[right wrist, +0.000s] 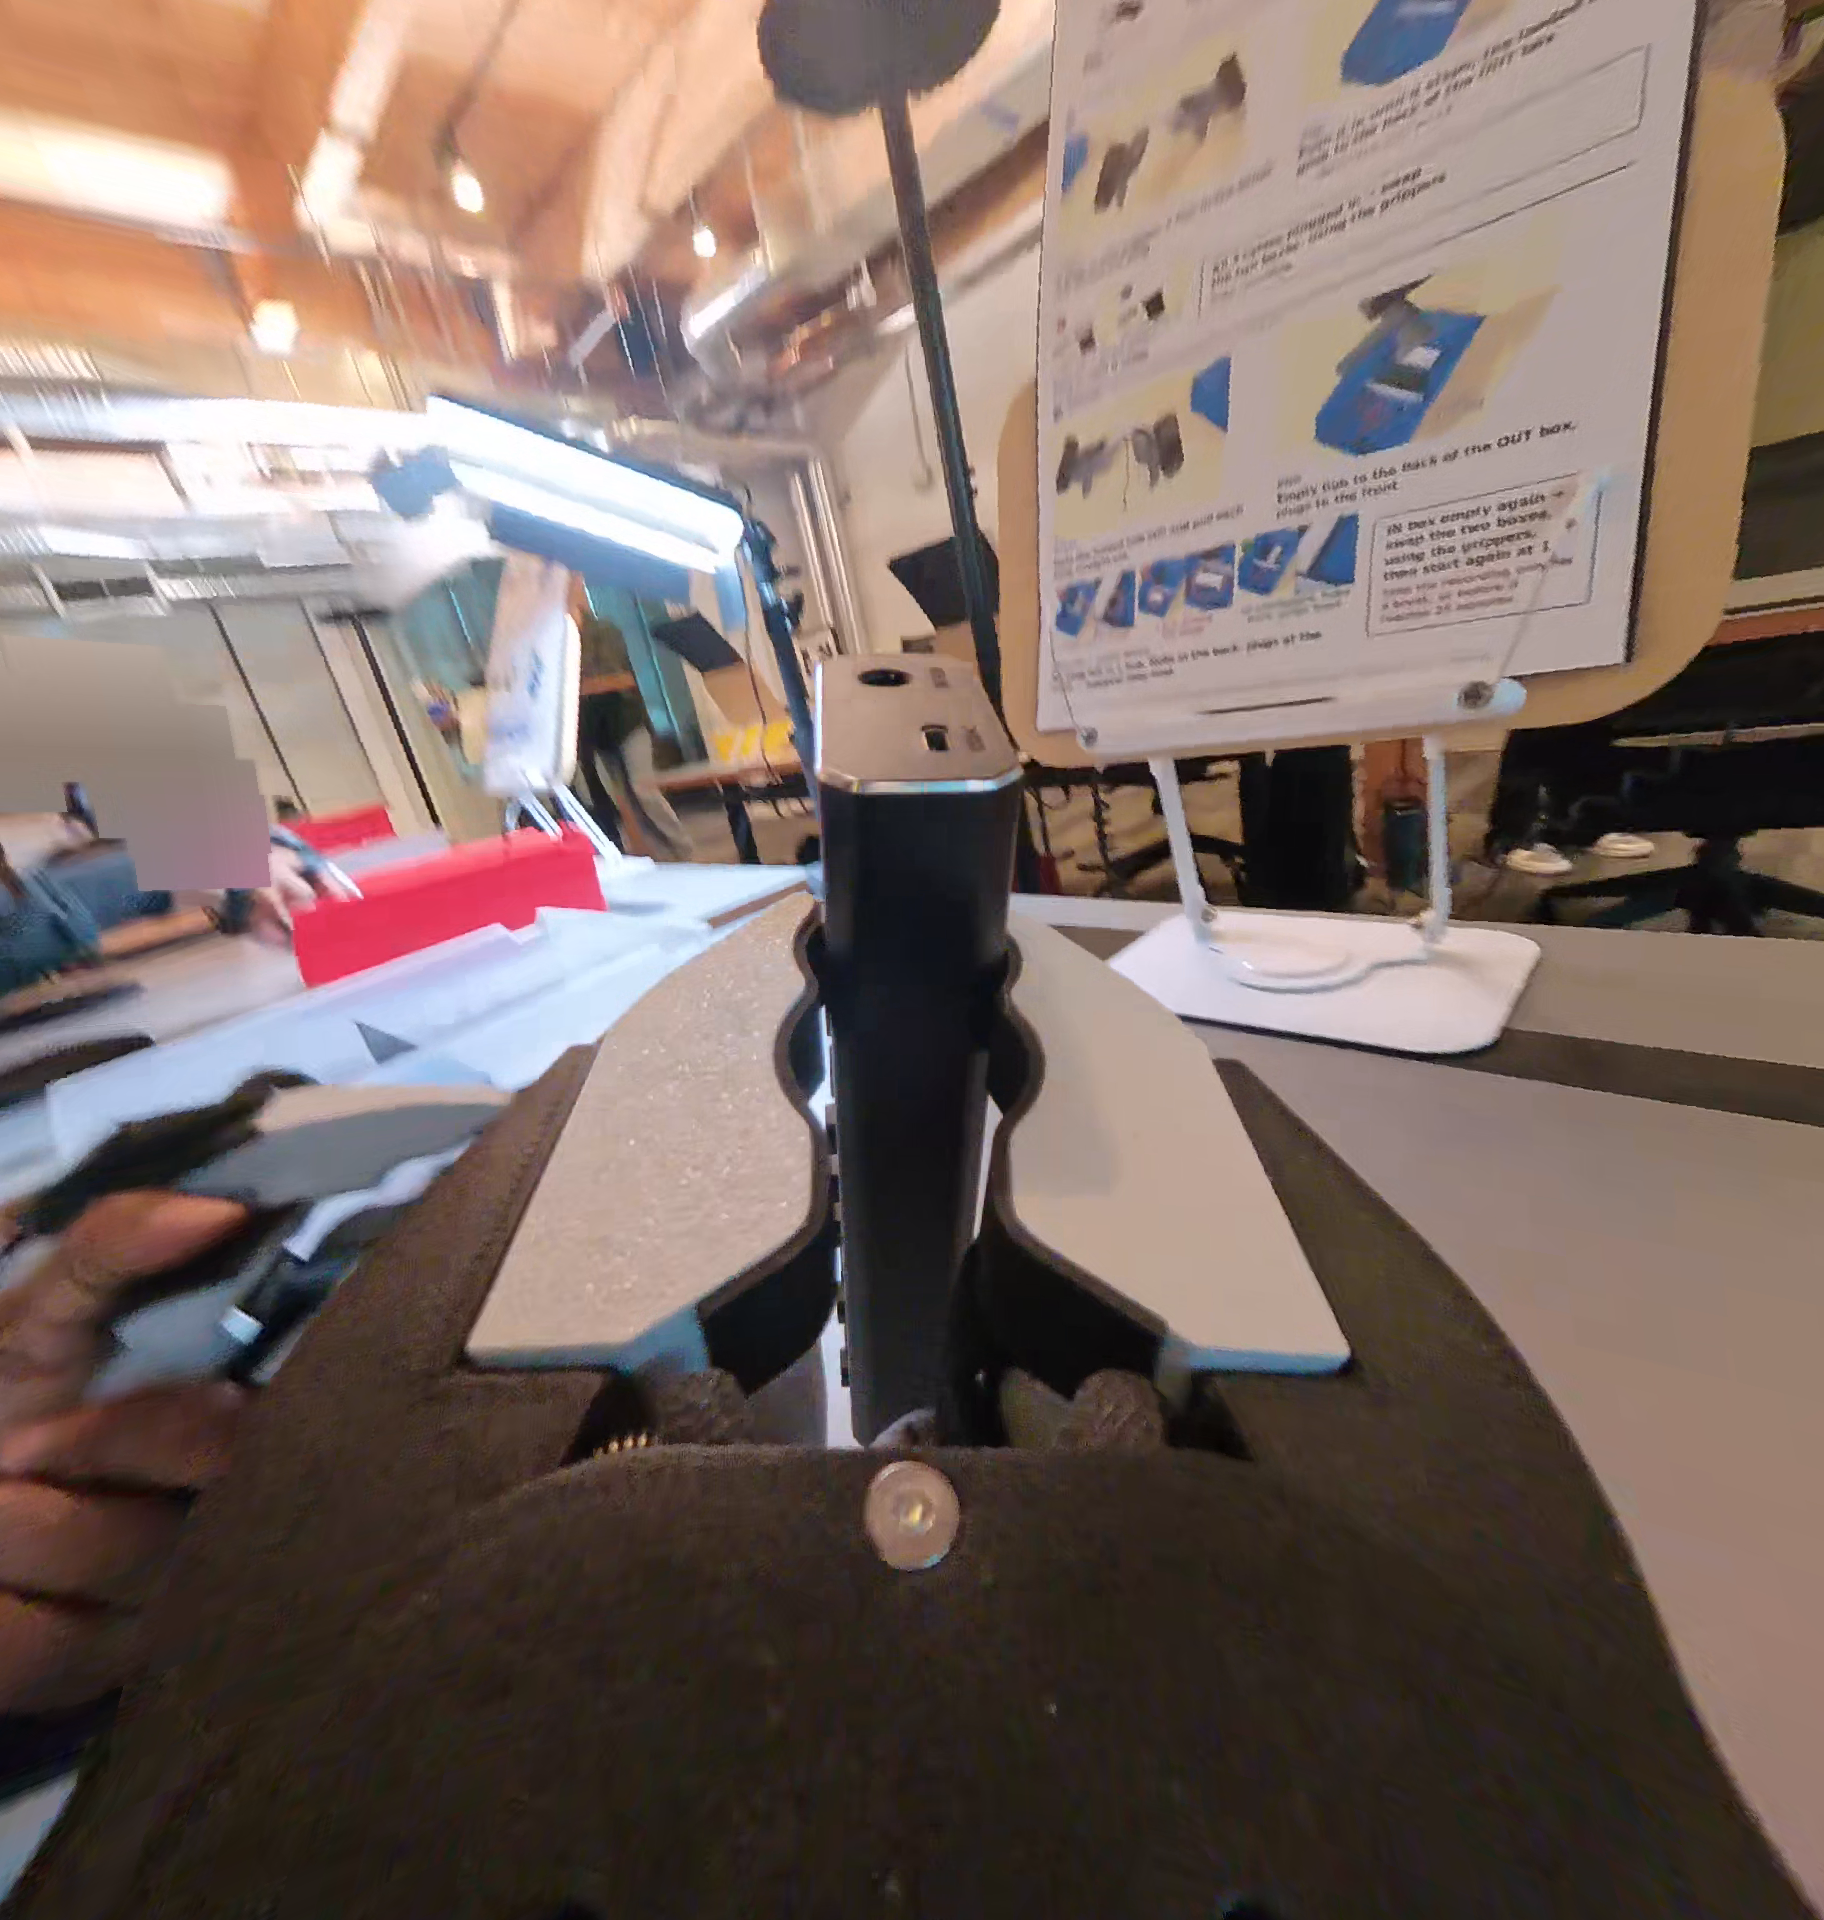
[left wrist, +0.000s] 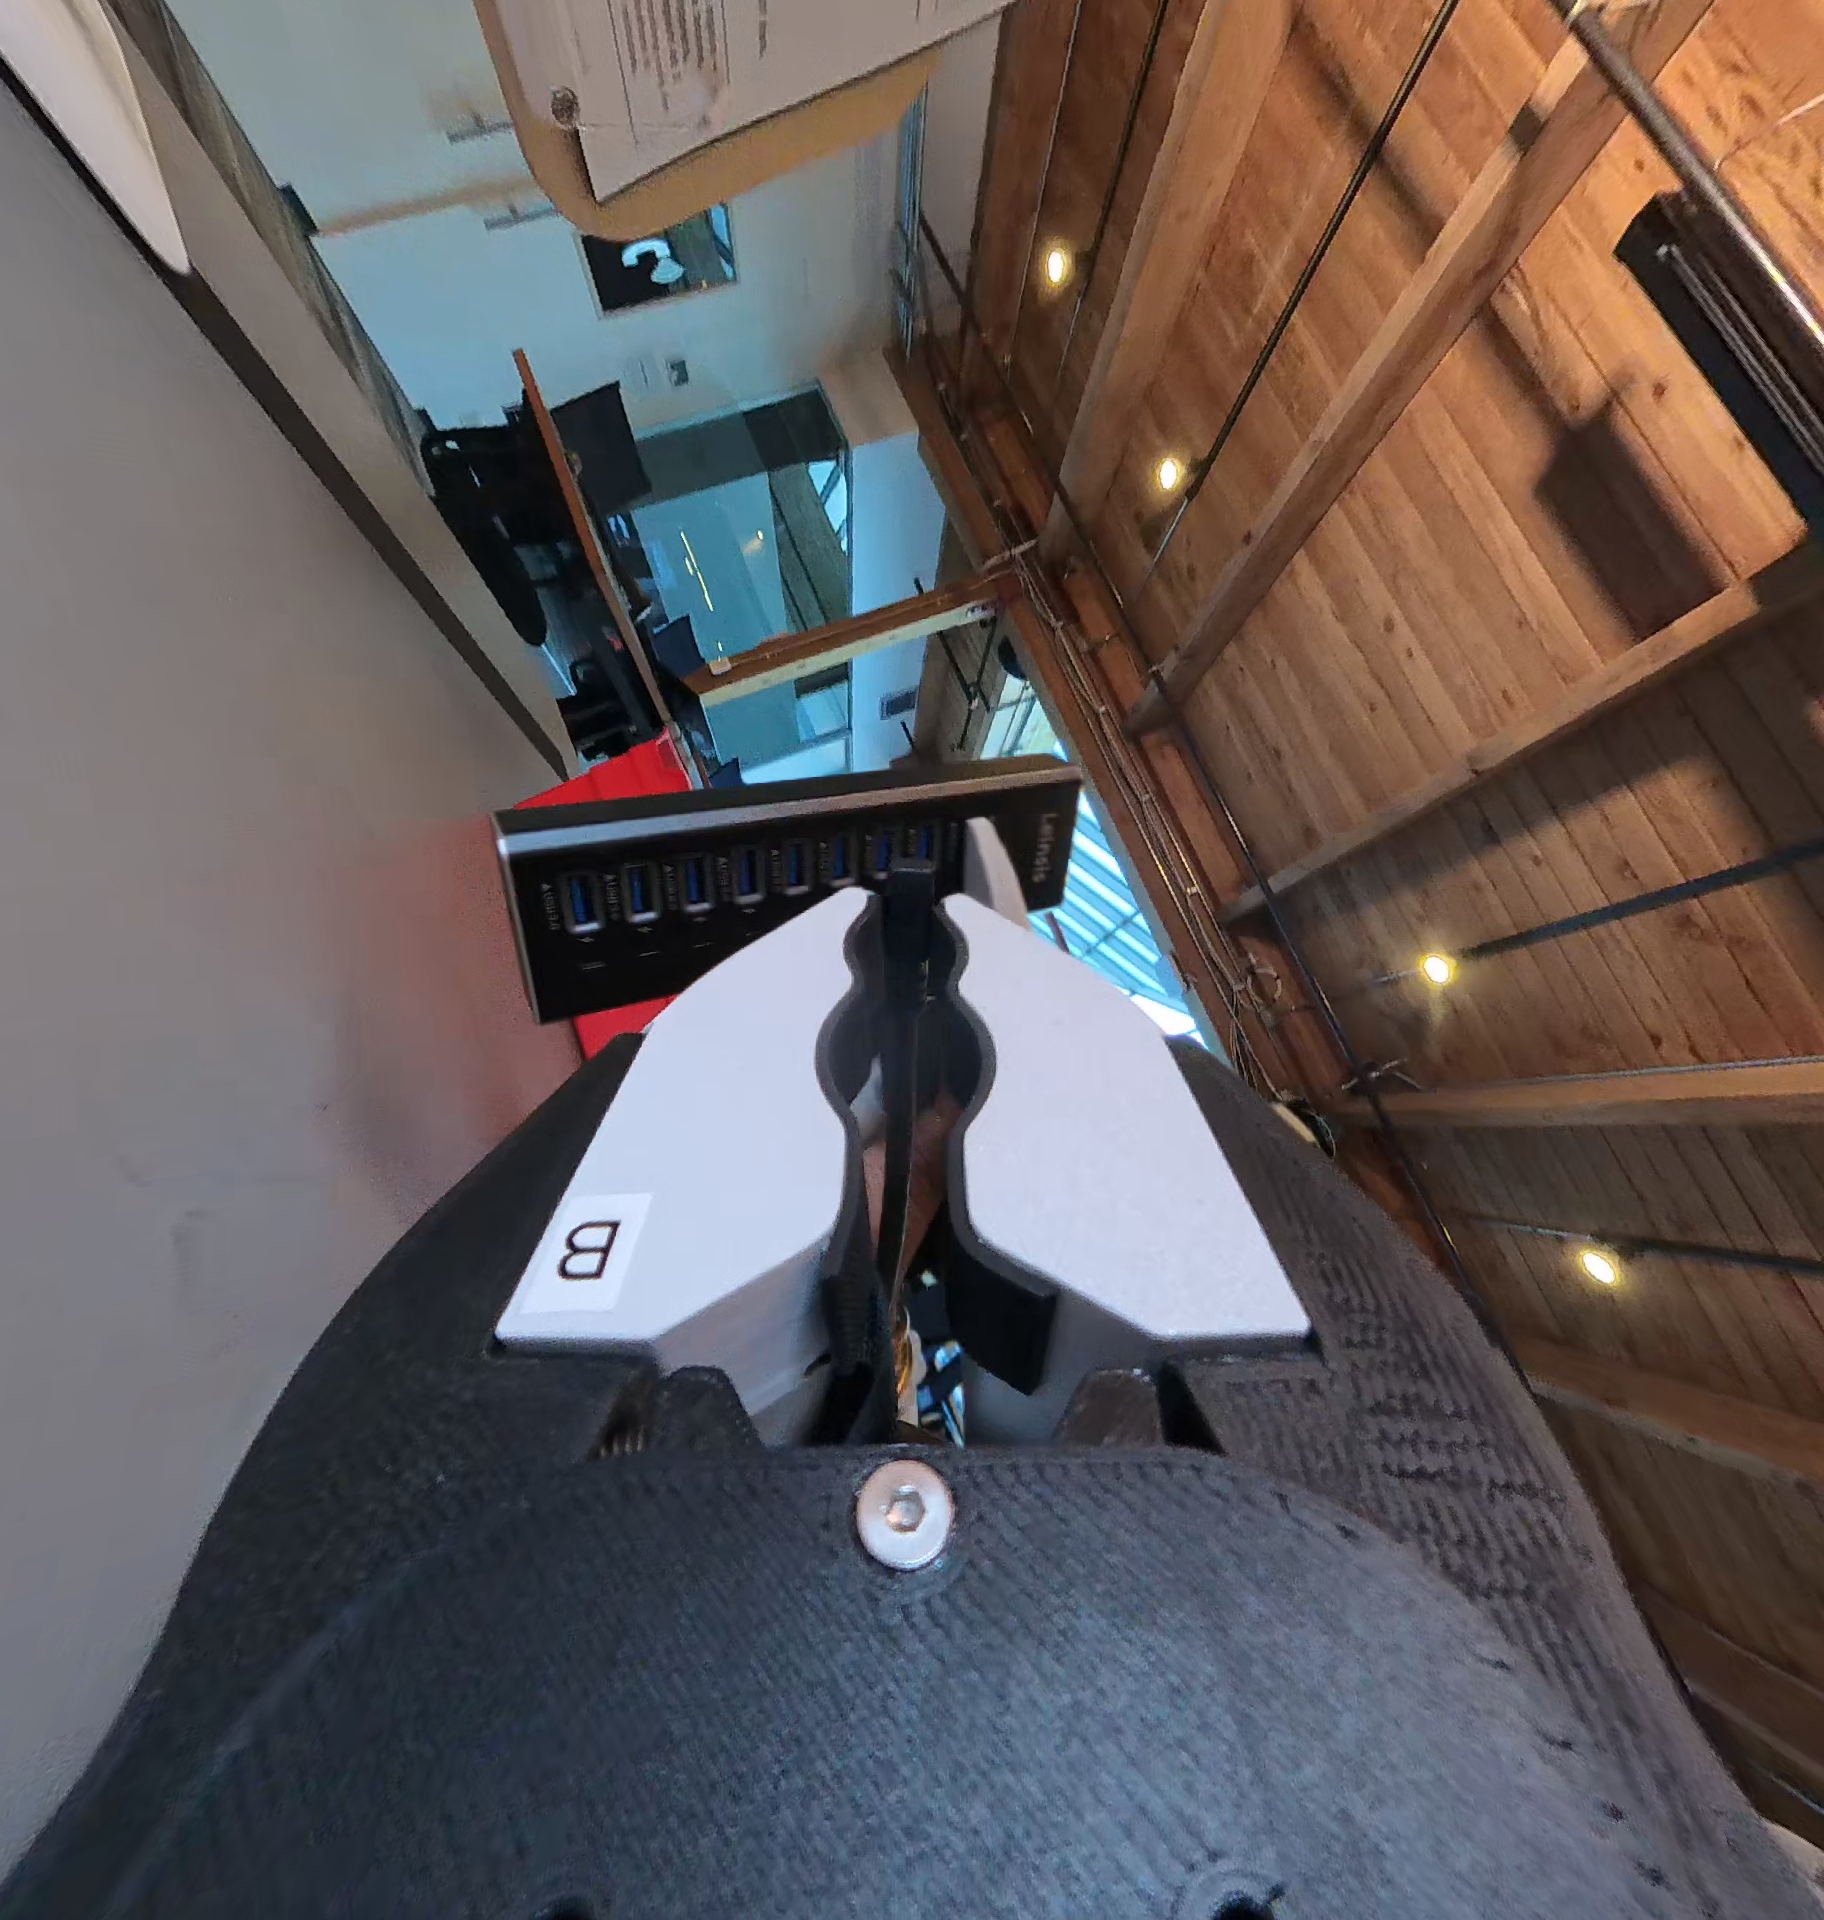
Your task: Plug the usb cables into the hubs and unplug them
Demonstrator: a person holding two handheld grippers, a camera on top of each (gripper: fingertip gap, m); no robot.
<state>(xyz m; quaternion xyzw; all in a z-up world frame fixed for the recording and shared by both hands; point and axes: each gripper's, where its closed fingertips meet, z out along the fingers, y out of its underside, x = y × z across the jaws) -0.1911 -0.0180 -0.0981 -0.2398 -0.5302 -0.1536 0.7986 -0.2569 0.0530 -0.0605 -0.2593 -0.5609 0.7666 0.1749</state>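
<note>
In the left wrist view my left gripper [left wrist: 906, 914] is shut on a black usb cable [left wrist: 903, 997] whose plug end meets a port near one end of a long black hub [left wrist: 679, 894] with several blue ports. The view is tilted, with the hub held up in the air. In the right wrist view my right gripper [right wrist: 913, 935] is shut on that black hub [right wrist: 913, 883], held upright, its silver end cap [right wrist: 913, 717] pointing away. The left gripper [right wrist: 295, 1153] and the hand [right wrist: 66, 1340] holding it show blurred at the lower left.
A grey table [right wrist: 1510, 1195] lies below. A white stand [right wrist: 1334, 966] bearing a printed instruction sheet [right wrist: 1355, 343] stands at the right. A red box [right wrist: 451, 899] sits at the far left on white sheets. A wooden ceiling [left wrist: 1407, 520] with lamps fills the left wrist view's right side. The grippers' ends are close to 11 cm from one another.
</note>
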